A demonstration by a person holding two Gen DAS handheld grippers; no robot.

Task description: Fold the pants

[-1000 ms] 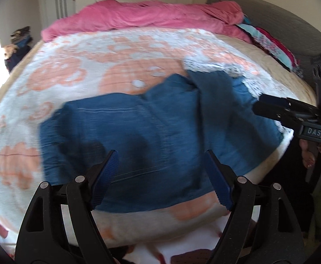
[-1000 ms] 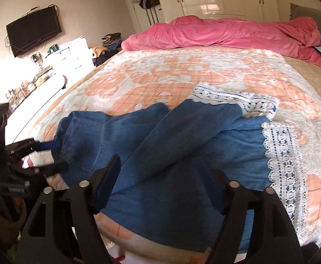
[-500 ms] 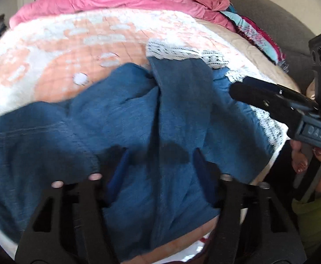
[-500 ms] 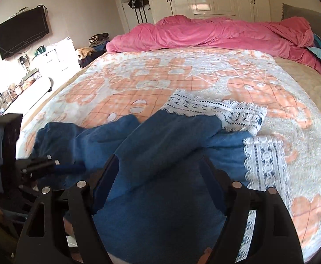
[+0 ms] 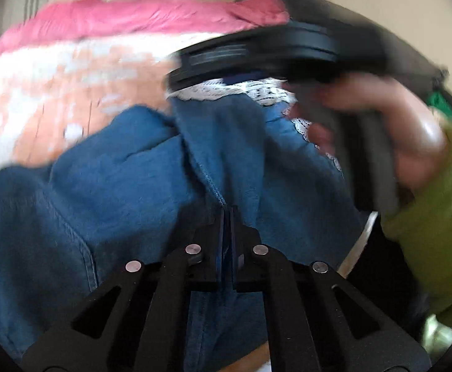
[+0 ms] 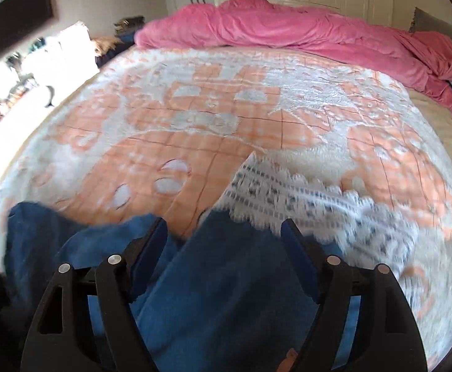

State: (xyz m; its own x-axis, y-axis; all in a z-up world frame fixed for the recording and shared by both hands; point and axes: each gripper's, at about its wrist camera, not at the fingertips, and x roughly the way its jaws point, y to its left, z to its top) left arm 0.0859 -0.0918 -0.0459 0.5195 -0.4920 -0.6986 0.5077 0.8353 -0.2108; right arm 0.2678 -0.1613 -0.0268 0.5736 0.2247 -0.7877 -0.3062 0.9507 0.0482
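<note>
Blue denim pants (image 5: 117,201) with white lace cuffs (image 5: 256,90) lie crumpled on the bed. My left gripper (image 5: 226,214) is shut, pinching a raised seam fold of the denim between its pads. In the right wrist view my right gripper (image 6: 224,238) stands open just above one pant leg (image 6: 226,294), near its lace cuff (image 6: 303,198); nothing is pressed between its fingers. In the left wrist view the right gripper is a blurred black shape over the cuffs, held by a hand (image 5: 405,130) in a green sleeve (image 5: 436,217).
An orange and white bedspread (image 6: 226,108) covers the bed. A pink duvet (image 6: 287,31) is heaped along its far side. White wardrobes stand behind, and a wall TV (image 6: 18,18) and cluttered furniture are at the left. The bed's near edge runs under both grippers.
My left gripper came down onto the pants and its jaws closed on a denim fold. My right gripper swept toward the lace cuff end, still open.
</note>
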